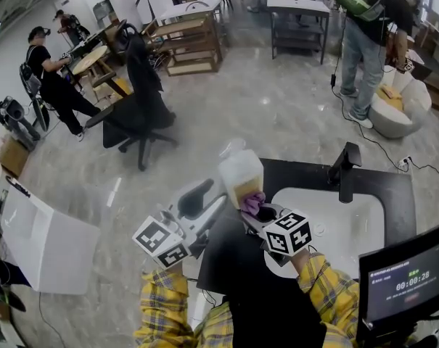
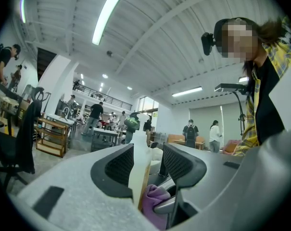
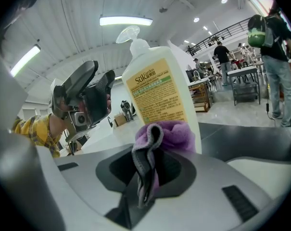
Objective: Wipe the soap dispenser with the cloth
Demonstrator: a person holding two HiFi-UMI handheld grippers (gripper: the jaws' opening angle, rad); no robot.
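Over the near-left corner of the dark counter (image 1: 299, 174): soap dispenser (image 1: 241, 174), upright, pump head on top, tan label on its front, base hidden behind cloth and jaws. Just right of it, white sink basin (image 1: 350, 227) and black faucet (image 1: 345, 171).

Both forearms in yellow plaid sleeves (image 1: 322, 278), reaching forward and converging on the bottle, marker cubes (image 1: 288, 232) turned up toward the head camera.

Left gripper (image 1: 213, 199) held level, coming in from the left. Jaws spread wide, with the bottle seen edge-on in the gap, close against one pad and clear of the other; contact with the near pad not readable. Nothing clamped there.

Right gripper (image 1: 257, 210) coming in from the near right, nose tipped a little downward. Jaws closed tight on the purple cloth (image 3: 170, 133), one folded edge hanging down between the pads, the bunched top pushed out past the tips and pressed against the lower front of the label. From the left gripper view, a purple fold just beside the bottle's edge, low between the jaws.

Beyond, on the pale floor: black office chair (image 1: 139, 107), with people standing well apart.
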